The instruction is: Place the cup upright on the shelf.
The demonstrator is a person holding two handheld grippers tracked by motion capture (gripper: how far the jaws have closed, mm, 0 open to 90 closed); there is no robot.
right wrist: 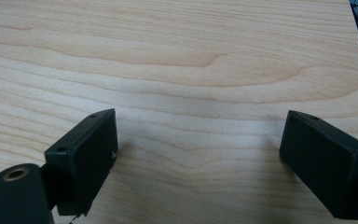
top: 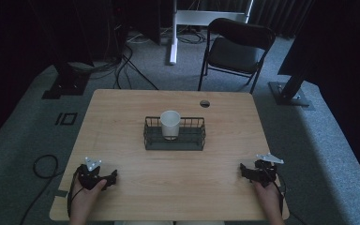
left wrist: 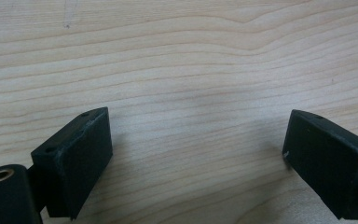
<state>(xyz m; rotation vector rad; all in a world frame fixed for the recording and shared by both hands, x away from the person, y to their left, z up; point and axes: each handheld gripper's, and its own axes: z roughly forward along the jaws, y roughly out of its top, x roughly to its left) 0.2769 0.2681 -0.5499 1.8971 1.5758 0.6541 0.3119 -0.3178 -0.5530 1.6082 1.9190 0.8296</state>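
A white paper cup (top: pixel 170 124) stands upright inside a black wire basket (top: pixel 190 143) at the middle of the wooden table (top: pixel 178 180). My left gripper (top: pixel 112 177) rests near the table's front left corner, held by a hand, well apart from the basket. Its own view has the left gripper (left wrist: pixel 196 135) open, with bare wood between the black jaws. At the front right, a hand holds my right gripper (top: pixel 243 170), also far from the basket. The right gripper (right wrist: pixel 198 135) stands open over the tabletop with nothing between its jaws.
A round cable hole (top: pixel 205 103) sits near the table's far edge. Behind the table stands a black folding chair (top: pixel 236 49), with a white stand leg (top: pixel 172 47) beside it. Cables (top: pixel 44 166) lie on the grey carpet at the left.
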